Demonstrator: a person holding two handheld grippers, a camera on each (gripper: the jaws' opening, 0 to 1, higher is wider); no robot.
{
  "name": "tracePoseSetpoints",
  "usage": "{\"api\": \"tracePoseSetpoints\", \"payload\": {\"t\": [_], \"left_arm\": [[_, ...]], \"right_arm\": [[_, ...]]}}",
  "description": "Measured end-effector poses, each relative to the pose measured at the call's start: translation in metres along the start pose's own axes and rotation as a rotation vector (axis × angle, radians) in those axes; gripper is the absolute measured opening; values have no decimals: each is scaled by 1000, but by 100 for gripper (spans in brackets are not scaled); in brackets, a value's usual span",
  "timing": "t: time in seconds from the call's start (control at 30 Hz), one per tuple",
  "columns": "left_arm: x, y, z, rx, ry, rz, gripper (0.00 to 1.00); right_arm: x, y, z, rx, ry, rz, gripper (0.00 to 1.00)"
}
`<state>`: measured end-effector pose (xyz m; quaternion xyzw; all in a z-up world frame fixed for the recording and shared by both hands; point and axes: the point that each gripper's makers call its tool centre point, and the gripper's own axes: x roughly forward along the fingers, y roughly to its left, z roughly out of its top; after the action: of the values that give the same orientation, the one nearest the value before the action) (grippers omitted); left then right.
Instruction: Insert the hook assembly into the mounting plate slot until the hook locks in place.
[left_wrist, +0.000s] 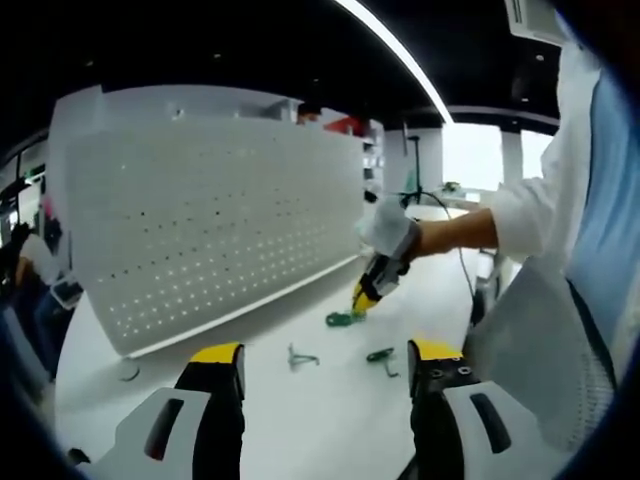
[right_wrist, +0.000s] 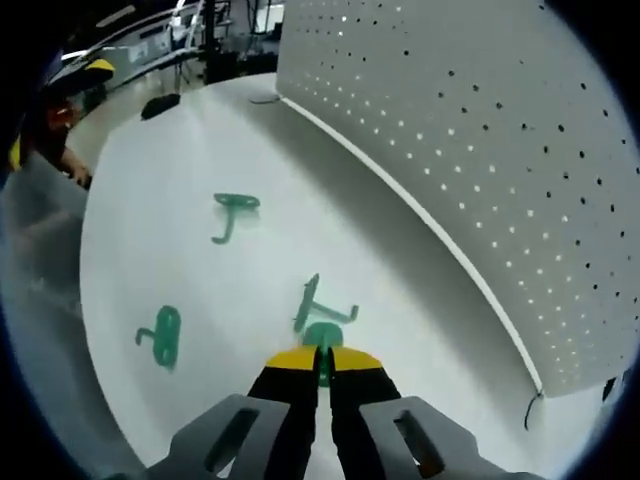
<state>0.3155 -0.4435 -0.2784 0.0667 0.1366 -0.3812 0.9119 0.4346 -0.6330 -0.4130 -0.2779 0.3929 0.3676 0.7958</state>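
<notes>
Three green hooks are seen lying on the white desk (right_wrist: 150, 200) in the right gripper view. The nearest green hook (right_wrist: 318, 312) has a flat base plate and a bent prong; it lies just ahead of the yellow-tipped jaws of the right claw (right_wrist: 322, 358). Those jaws are pressed almost together, and a green part is pinched between the tips, though the contact is blurred and cannot be read with certainty. A second green hook (right_wrist: 234, 212) is found farther out on the desk, and a third green hook (right_wrist: 161, 336) lies off to the left of the view, well apart from the others.

The white perforated mounting plate (right_wrist: 480, 150) is stood upright along the desk, with rows of small holes across its face.

In the left gripper view, the left claw (left_wrist: 325, 362) is held spread wide above the desk, with nothing between its jaws. The right claw (left_wrist: 362, 297) is seen there lowered onto a green hook (left_wrist: 342, 319) in front of the mounting plate (left_wrist: 220, 220), held by a gloved hand (left_wrist: 392, 230).
</notes>
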Motion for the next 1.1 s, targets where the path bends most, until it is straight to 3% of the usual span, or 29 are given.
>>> {"api": "tracePoseSetpoints", "payload": {"t": [0.4, 0.73, 1.1], "left_arm": [[1, -3, 0, 3, 3, -8, 67], [2, -5, -1, 4, 9, -18, 66], [2, -7, -2, -9, 7, -30, 64]], "right_arm": [[-23, -2, 12, 54, -101, -33, 1], [-46, 2, 24, 45, -216, -48, 1], [-82, 5, 54, 66, -374, -63, 1]]}}
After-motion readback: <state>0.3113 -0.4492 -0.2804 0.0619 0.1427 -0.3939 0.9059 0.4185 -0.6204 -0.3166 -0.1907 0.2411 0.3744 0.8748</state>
